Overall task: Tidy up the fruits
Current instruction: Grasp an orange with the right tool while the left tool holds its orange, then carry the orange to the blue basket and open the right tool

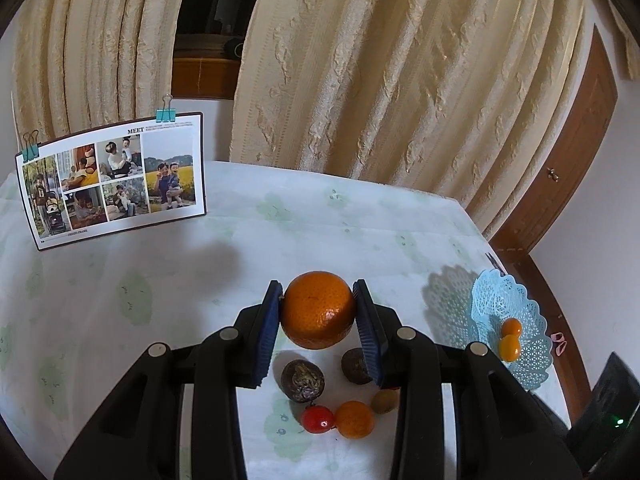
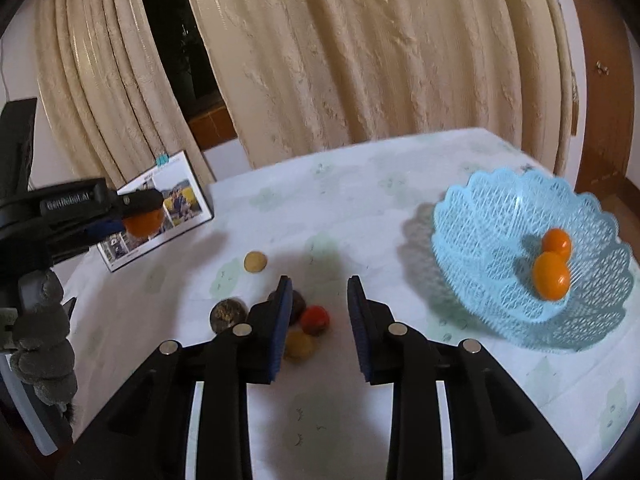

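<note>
My left gripper (image 1: 318, 292) is shut on a large orange (image 1: 318, 310) and holds it above the table; it also shows in the right wrist view (image 2: 142, 220) at far left. Below it lie two dark brown fruits (image 1: 303, 380), a red tomato (image 1: 317, 419), a small orange fruit (image 1: 355, 419) and a greenish fruit (image 1: 385, 401). A light blue lattice basket (image 2: 500, 216) at the right holds two small orange fruits (image 2: 551, 275). My right gripper (image 2: 318, 286) is open and empty, above the table just right of the fruit cluster (image 2: 315, 319).
A photo card (image 1: 112, 184) with teal binder clips stands at the table's back left. Cream curtains (image 1: 380, 80) hang behind the table. A wooden door (image 1: 576, 128) is at the right. The table has a white cloth (image 1: 280, 232) with pale green prints.
</note>
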